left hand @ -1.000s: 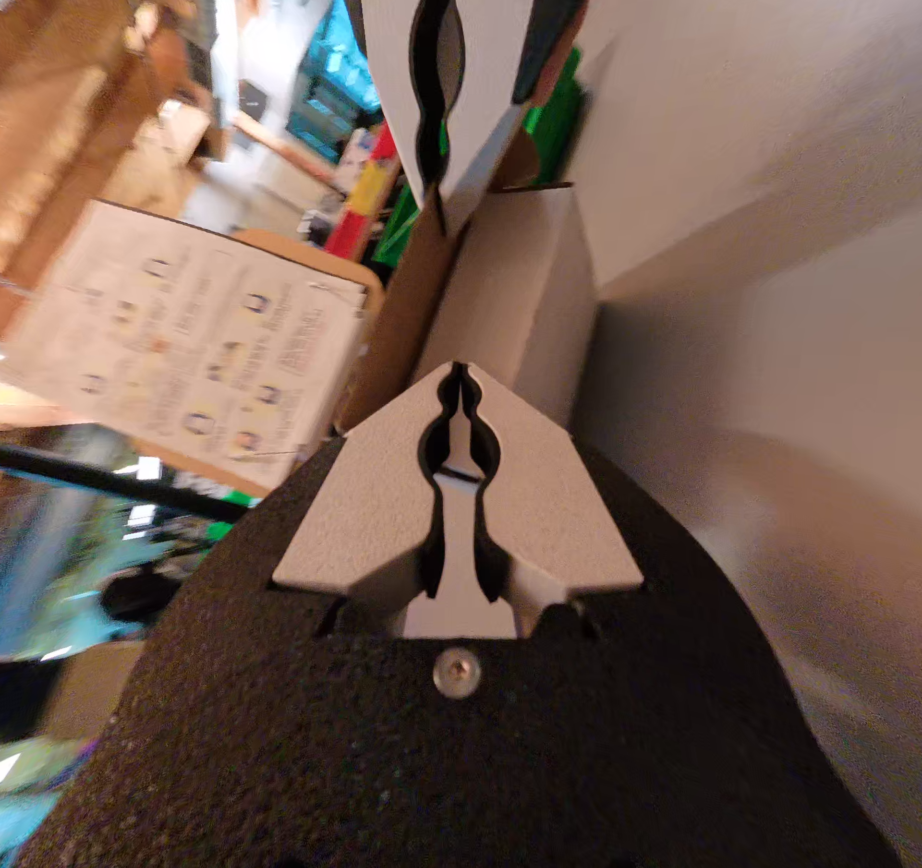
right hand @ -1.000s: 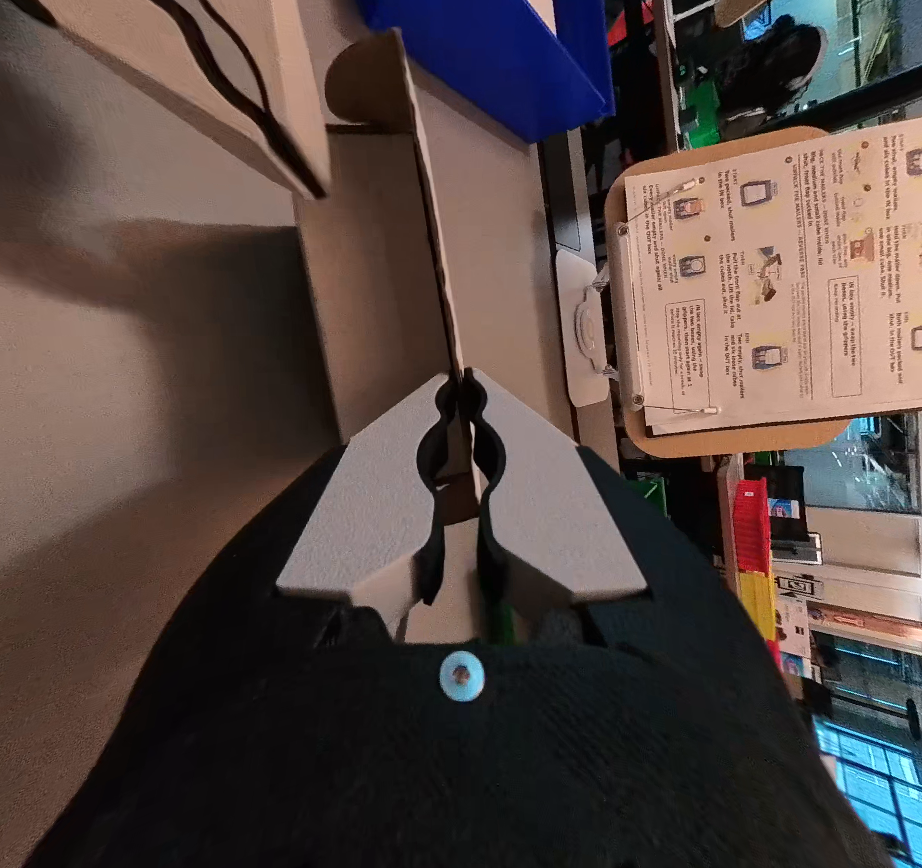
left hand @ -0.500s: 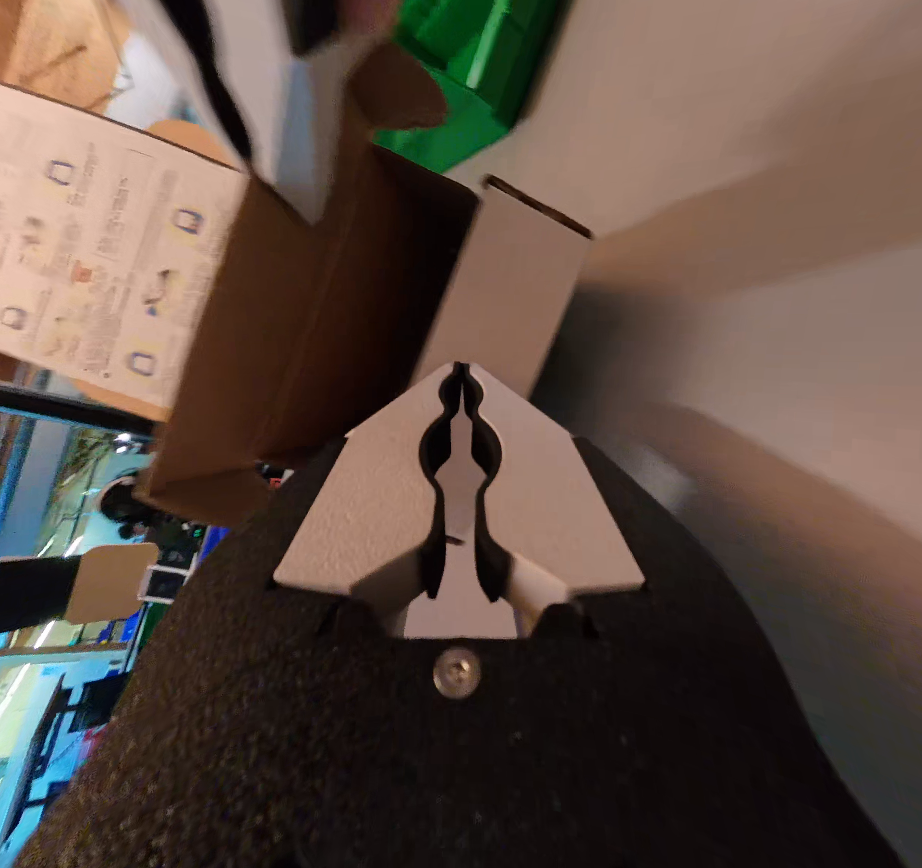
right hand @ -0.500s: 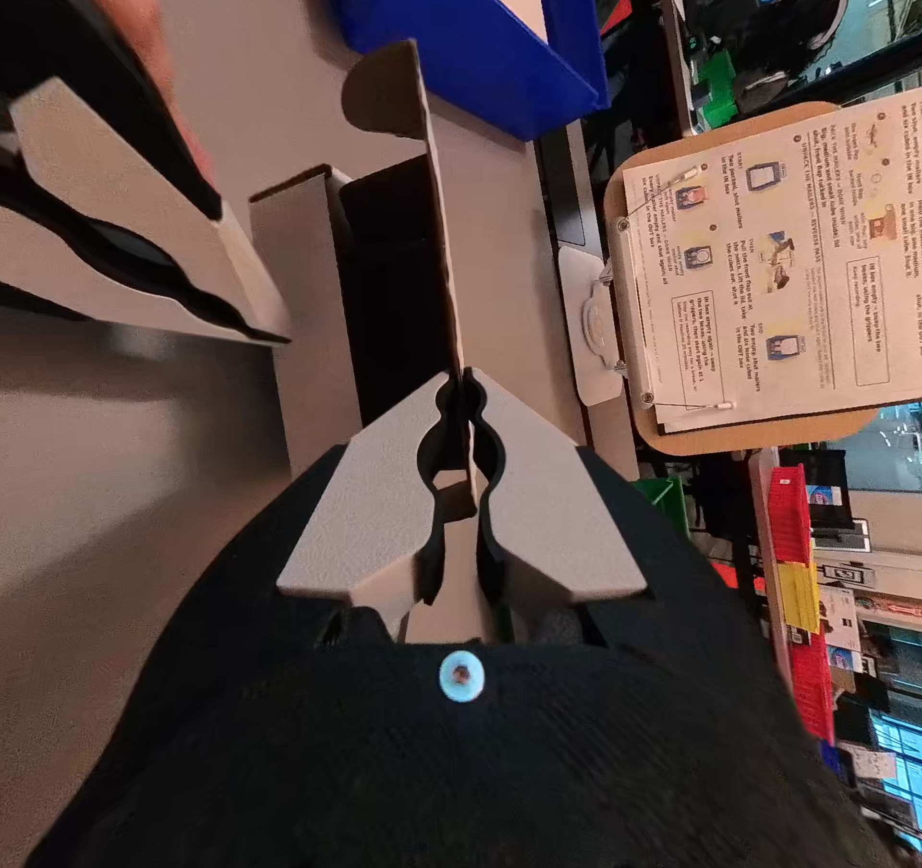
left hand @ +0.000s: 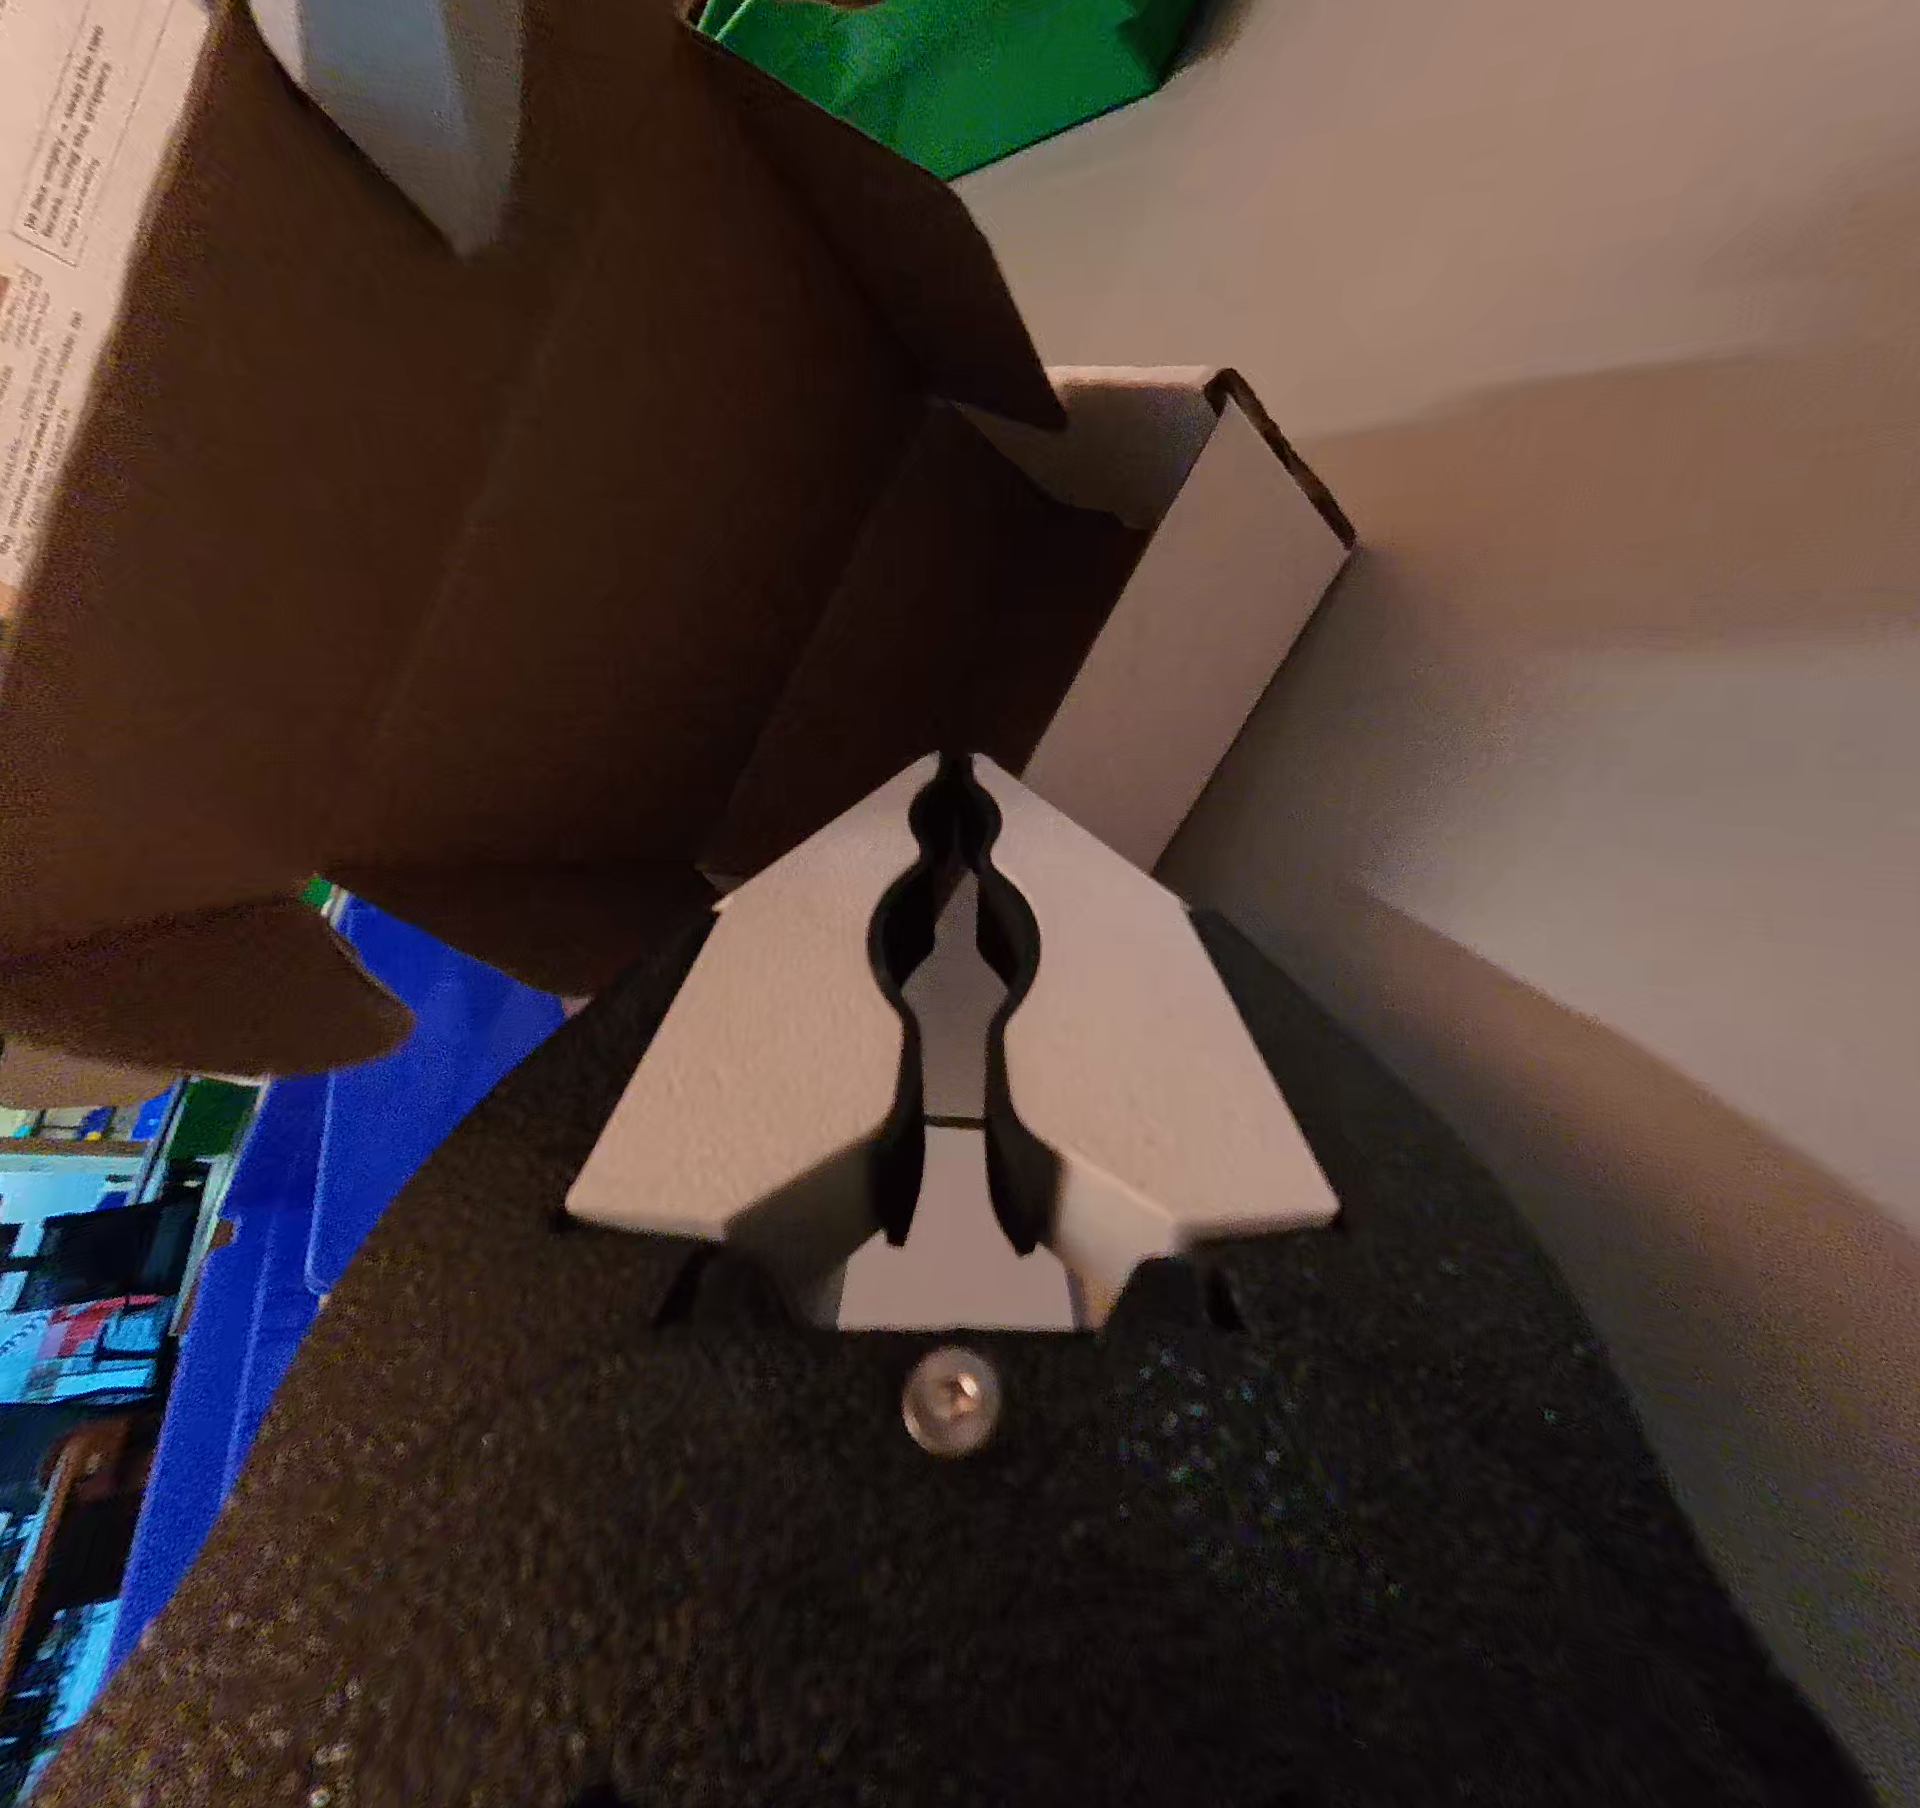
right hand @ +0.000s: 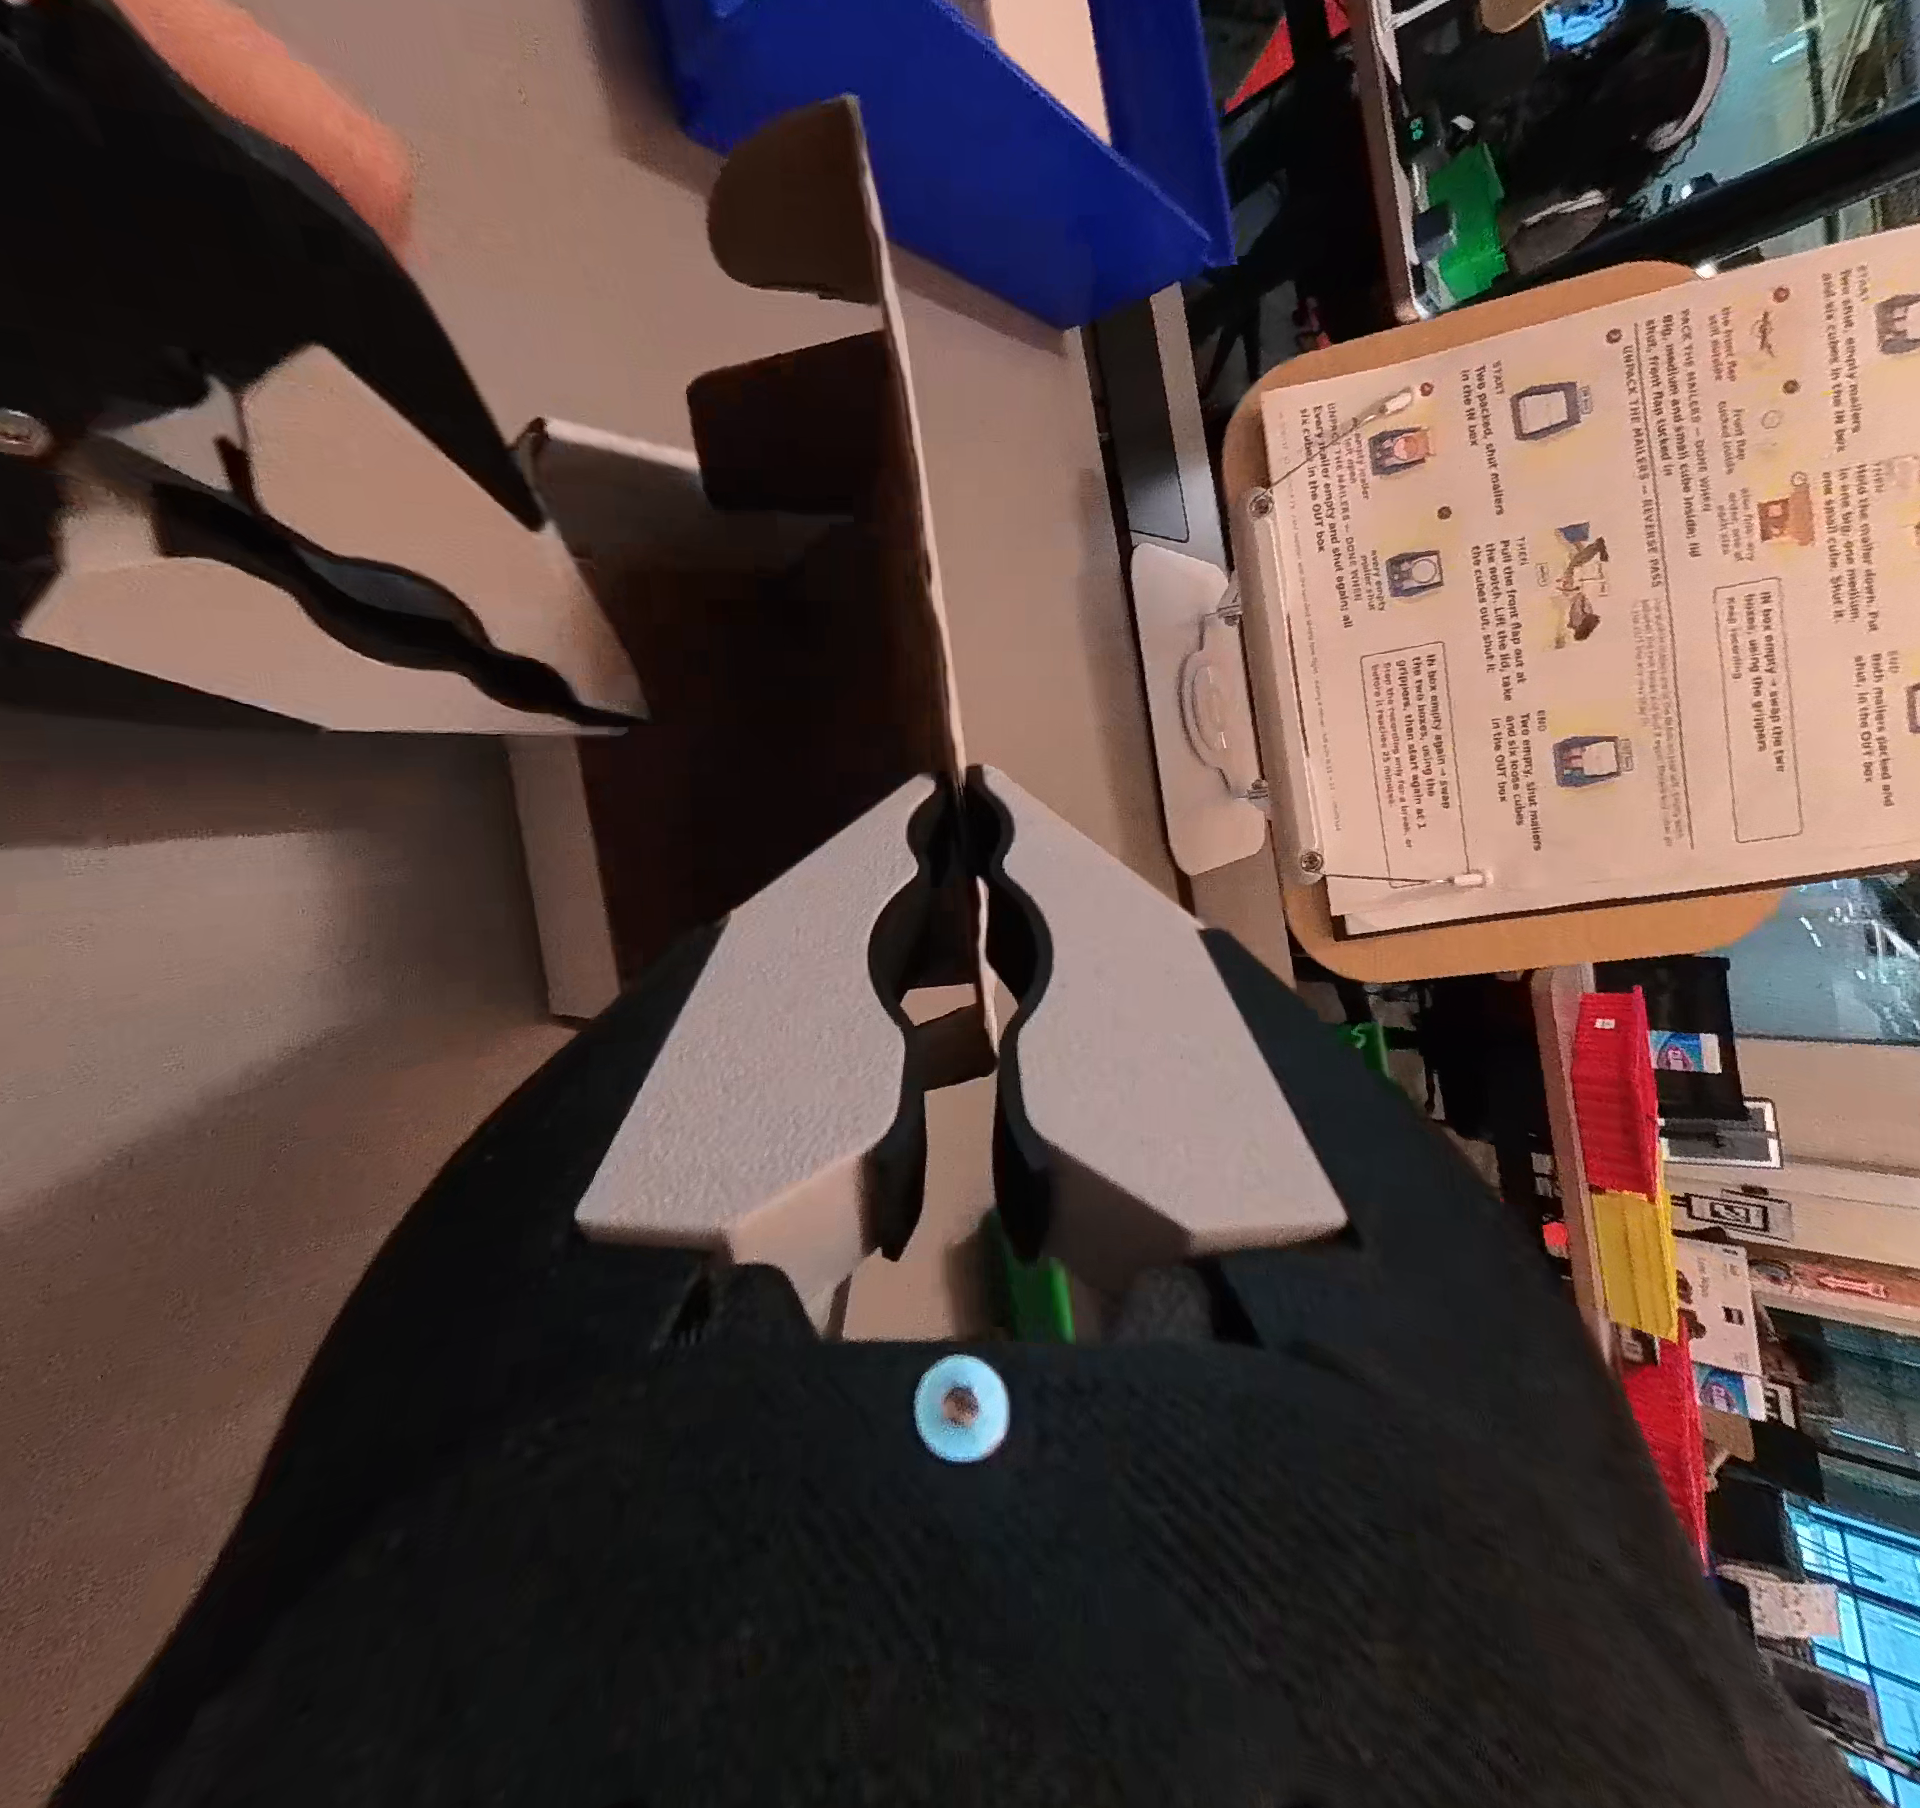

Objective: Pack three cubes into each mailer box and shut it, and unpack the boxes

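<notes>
Matt brown-lined cardboard mailer box (left hand: 499,532); grainy grey tongs (left hand: 958,790); smooth blue plastic bin (right hand: 966,127).

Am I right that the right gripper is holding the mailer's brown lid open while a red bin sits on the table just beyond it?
Not quite: the bin is blue, not red, as the right wrist view shows. The right gripper is indeed shut on the mailer's brown lid, holding it open.

Mailer box (left hand: 644,553) interior dark, contents indiscernible
</notes>
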The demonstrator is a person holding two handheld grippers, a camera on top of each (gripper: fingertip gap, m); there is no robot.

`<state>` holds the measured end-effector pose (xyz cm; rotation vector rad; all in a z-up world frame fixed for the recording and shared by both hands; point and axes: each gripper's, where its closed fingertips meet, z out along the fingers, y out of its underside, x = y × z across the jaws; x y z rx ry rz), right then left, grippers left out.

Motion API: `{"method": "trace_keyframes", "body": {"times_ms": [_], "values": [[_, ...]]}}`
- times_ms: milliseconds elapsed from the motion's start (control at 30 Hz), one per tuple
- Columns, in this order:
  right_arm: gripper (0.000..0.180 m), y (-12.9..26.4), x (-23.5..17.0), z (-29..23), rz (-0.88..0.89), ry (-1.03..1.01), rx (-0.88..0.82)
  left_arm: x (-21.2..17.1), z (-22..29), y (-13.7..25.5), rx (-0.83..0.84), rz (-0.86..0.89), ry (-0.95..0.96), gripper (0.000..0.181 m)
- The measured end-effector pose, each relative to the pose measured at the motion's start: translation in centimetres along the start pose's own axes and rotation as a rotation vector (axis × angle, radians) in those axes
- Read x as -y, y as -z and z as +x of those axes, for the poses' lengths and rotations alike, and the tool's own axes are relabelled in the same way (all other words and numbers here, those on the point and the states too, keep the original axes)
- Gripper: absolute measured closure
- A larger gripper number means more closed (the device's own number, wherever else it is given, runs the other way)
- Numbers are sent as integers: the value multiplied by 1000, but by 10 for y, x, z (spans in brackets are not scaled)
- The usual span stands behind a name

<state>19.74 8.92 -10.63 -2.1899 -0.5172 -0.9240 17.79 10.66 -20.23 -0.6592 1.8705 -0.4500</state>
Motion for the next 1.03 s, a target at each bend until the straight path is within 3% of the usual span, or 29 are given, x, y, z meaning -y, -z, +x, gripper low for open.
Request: {"method": "trace_keyframes", "body": {"times_ms": [33, 200, 433, 567, 767, 900, 1033], "values": [[179, -2, 0, 6, 6, -1, -8, 0, 1, 2, -3, 5, 12, 181], [178, -32, -11, 54, 0, -22, -87, -1, 4, 6, -3, 7, 48, 181], [173, -113, -72, 86, -144, -98, -93, 4, 3, 11, 17, 41, 115, 181], [177, -126, -76, 93, -140, -113, -71, -11, 22, 4, -82, -57, 119, 181], [177, -123, -55, 84, -80, -67, -47, -15, 18, 10, -32, 7, 164, 181], [177, -111, -32, 81, -26, -62, 21, -16, -24, 35, 36, 82, 238, 181], [172, -103, -23, 79, 17, -126, 94, -42, -123, 66, 210, 114, 414, 181]]}}
